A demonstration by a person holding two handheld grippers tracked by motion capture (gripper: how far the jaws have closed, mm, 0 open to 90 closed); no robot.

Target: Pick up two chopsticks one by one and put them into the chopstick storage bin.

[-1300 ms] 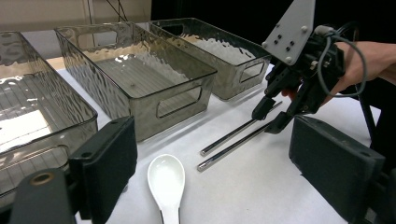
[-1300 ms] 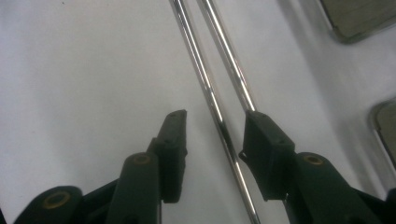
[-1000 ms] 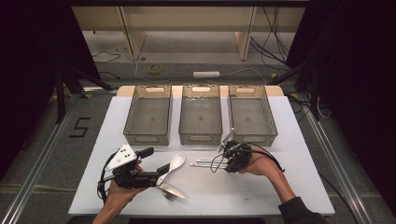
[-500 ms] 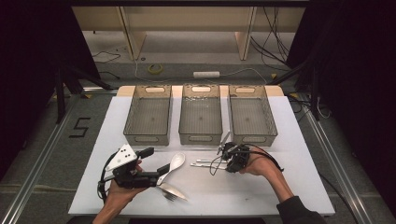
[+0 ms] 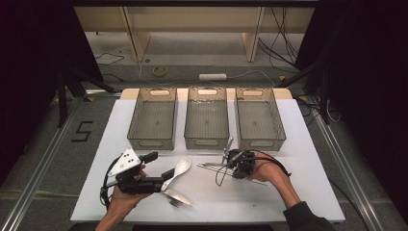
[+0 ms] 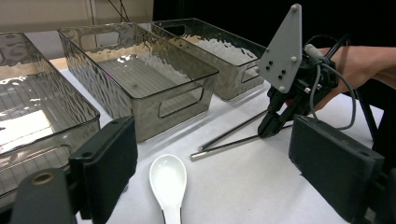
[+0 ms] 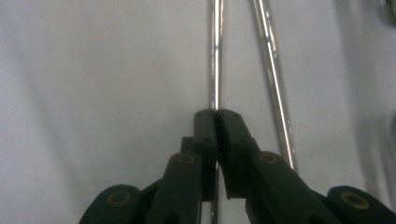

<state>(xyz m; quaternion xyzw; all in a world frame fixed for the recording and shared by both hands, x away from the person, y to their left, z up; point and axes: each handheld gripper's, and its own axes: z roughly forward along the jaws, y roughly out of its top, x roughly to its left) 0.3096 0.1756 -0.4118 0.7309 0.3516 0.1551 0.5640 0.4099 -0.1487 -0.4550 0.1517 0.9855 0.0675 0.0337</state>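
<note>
Sorting is barely starting: right gripper (image 7: 215, 116) has just been closing and is clamping one thin metal chopstick (image 7: 216, 56) lying on the white table (image 5: 298, 144), near the right clear plastic bin (image 5: 259, 119); all three bins are sitting empty. Left gripper (image 6: 210, 158) is gaping over the white ceramic spoon (image 6: 168, 179).

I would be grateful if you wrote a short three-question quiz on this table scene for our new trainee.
1. How many clear bins stand on the table?
2. True or false: the white spoon lies inside a bin.
3. What are the right tongs shut on? A) the white spoon B) one metal chopstick C) a bin's rim

Key:
1. Three, side by side in a row.
2. False: it lies on the table, between the jaws of the open left tongs.
3. B.
</note>
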